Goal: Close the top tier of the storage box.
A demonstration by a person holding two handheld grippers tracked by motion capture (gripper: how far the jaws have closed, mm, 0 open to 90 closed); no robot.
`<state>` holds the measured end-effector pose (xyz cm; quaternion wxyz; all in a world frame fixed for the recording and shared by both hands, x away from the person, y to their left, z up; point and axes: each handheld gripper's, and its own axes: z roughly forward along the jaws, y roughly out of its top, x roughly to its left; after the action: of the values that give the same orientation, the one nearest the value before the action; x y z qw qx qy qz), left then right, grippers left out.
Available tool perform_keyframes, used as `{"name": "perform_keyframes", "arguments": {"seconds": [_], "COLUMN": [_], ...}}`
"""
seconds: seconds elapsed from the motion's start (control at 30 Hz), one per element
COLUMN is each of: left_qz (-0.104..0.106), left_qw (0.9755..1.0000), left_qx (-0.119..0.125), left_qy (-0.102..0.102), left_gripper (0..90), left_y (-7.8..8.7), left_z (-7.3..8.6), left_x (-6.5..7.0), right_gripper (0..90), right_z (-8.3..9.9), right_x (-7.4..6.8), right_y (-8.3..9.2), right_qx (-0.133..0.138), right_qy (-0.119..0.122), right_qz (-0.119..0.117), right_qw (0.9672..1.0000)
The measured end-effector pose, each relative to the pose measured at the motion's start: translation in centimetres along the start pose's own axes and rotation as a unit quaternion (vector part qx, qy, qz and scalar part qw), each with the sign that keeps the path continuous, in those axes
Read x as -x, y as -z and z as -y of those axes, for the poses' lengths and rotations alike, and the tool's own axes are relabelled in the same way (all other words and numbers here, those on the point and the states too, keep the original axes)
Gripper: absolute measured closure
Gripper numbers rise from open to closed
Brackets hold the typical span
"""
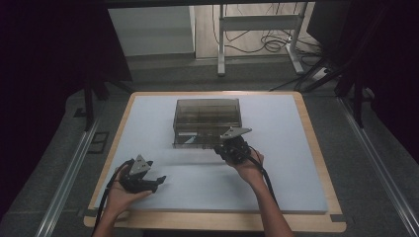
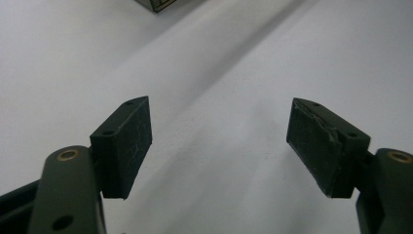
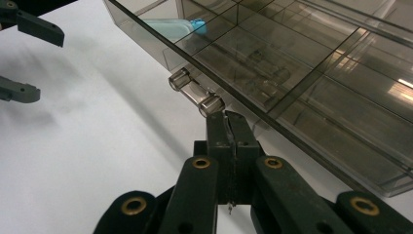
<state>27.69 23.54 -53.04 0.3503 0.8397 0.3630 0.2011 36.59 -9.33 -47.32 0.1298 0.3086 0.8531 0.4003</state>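
Right gripper view looks straight at the smoky transparent drawer box point(image 3: 302, 83), whose lowest drawer front carries a clear cylindrical handle point(image 3: 196, 92) jutting out toward the camera. The right gripper point(image 3: 228, 117) has its jaws pressed together with nothing between them, and their tips sit just beside the near end of that handle, at its lower right; whether they touch it cannot be told. Through the tinted wall, dividers split the drawer into compartments, and a pale turquoise item with a blue end point(image 3: 178, 27) lies in a compartment toward the far left of the box. In the high view, the drawer box point(image 1: 207, 121) stands on the white mat point(image 1: 291, 163) a little behind its middle, with the bottom drawer drawn slightly out toward the person, and the right gripper point(image 1: 225, 145) is at that front edge, held by the person's right hand point(image 1: 249, 165). The left gripper point(image 1: 155, 181) is well apart from the box, near the front left part of the mat, held in the left hand point(image 1: 123, 192). The left gripper view shows its jaws spread wide over bare mat, with nothing between the pads point(image 2: 127, 141), and a corner of the box point(image 2: 160, 4) at the top edge. The mat covers the wooden desk point(image 1: 222, 221).
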Motion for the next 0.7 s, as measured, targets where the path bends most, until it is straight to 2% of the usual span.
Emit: {"name": "perform_keyframes", "arguments": {"seconds": [0.7], "left_qz": [-0.001], "left_qw": [1.0], "left_qx": [-0.004], "left_qy": [0.002], "left_gripper": [25.3], "left_y": [-0.21], "left_z": [0.12], "left_x": [-0.02], "right_gripper": [88.7], "right_z": [-0.48], "right_x": [0.46], "right_y": [-0.21], "right_qx": [0.004], "right_qy": [-0.004], "right_qz": [0.002], "right_qw": [1.0]}}
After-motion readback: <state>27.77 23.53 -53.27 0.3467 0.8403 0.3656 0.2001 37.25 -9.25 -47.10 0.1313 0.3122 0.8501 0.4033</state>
